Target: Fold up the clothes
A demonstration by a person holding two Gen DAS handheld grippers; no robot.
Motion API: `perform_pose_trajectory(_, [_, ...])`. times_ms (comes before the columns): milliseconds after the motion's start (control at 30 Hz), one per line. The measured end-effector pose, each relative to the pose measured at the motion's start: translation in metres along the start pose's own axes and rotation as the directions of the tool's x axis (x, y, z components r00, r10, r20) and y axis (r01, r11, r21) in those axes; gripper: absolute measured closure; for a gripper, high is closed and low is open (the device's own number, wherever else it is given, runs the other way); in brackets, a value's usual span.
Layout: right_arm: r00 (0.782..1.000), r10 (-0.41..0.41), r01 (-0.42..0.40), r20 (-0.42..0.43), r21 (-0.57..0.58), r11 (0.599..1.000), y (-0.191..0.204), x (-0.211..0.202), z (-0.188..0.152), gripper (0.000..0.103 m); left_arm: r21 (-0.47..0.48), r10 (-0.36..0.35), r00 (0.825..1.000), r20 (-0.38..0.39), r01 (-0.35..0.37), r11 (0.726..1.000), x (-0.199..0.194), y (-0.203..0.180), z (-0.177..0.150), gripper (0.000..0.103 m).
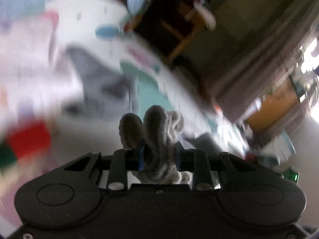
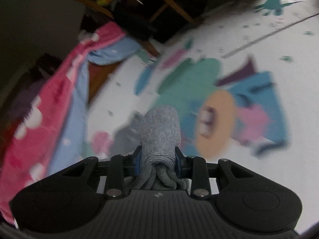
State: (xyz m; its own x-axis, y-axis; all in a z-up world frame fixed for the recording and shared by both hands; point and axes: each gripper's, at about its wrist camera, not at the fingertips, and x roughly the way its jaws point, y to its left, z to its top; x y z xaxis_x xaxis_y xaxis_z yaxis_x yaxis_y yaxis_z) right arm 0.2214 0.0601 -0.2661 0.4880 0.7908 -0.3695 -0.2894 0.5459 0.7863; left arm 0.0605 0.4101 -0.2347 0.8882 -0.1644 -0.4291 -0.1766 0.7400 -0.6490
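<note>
A grey knitted garment point(image 1: 157, 123) is bunched up between the jaws of my left gripper point(image 1: 159, 151), which is shut on it; two rounded folds stick out past the blue pads point(image 1: 141, 155). More grey cloth point(image 1: 95, 79) trails over the mat behind, blurred. In the right wrist view my right gripper point(image 2: 158, 157) is shut on another gathered part of the grey garment point(image 2: 161, 123), a rounded fold standing up between the fingers. Both views are smeared by motion.
Below lies a white play mat point(image 2: 249, 39) with coloured shapes. A pink and blue blanket point(image 2: 49, 109) hangs at the left. A wooden chair point(image 2: 159, 6) piled with things stands at the back. A red item point(image 1: 30, 139) lies at left, and a wooden cabinet point(image 1: 275, 107) stands at right.
</note>
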Motion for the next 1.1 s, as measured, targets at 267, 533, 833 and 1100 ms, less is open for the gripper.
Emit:
perform_pose_trajectory(267, [0.993, 0.121, -0.121, 0.012, 0.017, 0.992, 0.066, 0.08, 0.037, 0.07, -0.019, 0.106, 0.989, 0.108, -0.104, 0.994, 0.014, 0.022, 0.088, 0.077])
perform_pose_trajectory(533, [0.987, 0.16, -0.158, 0.003, -0.11, 0.981, 0.117, 0.123, 0.05, 0.07, 0.026, 0.179, 0.973, 0.145, -0.185, 0.982, 0.016, 0.038, 0.137, 0.077])
perform_pose_trajectory(833, [0.995, -0.096, 0.086, -0.031, -0.247, 0.965, 0.124, 0.154, 0.042, 0.04, 0.033, 0.406, 0.906, 0.116, -0.413, 0.91, 0.04, 0.06, 0.131, 0.043])
perform_pose_trajectory(1100, [0.98, -0.18, 0.137, -0.082, -0.375, 0.917, 0.115, 0.121, 0.035, 0.033, 0.055, 0.332, 0.936, 0.116, -0.34, 0.939, 0.042, 0.034, 0.103, 0.043])
